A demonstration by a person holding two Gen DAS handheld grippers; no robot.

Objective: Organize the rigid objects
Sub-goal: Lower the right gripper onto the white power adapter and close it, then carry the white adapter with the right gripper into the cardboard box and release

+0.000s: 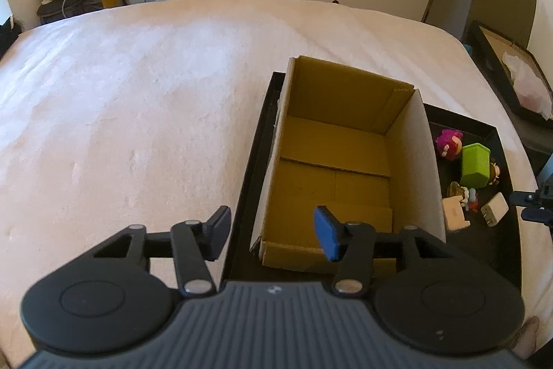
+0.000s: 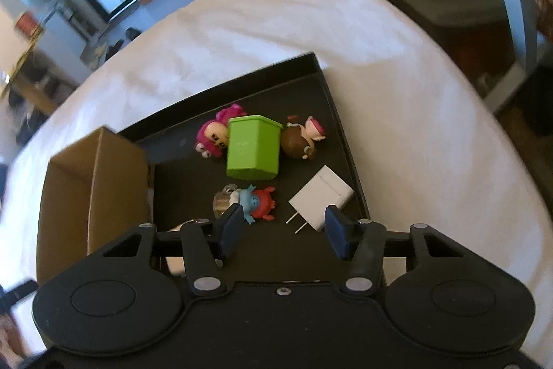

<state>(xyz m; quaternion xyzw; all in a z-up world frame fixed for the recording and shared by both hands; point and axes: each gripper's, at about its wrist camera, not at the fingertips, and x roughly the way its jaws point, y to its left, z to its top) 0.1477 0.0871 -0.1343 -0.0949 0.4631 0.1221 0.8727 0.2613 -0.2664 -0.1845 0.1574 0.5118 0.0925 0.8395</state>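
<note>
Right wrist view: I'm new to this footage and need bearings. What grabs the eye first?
The bright green box stands out mid-tray on the black tray, with a pink figure and a brown-haired doll on either side. Nearer the open right gripper lies a white plug adapter; an open cardboard box sits left.

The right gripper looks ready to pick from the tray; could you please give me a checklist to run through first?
1. Right gripper open and unloaded: ok.
2. Left gripper open and unloaded: ok.
3. Cardboard box open-topped with nothing inside: ok.
4. White charger lying apart from the green container: ok.
5. Right gripper centred on one item: not ok, it sits between the charger and the blue-and-red figurine.
6. Black tray steady on the bed: cannot tell.
</note>
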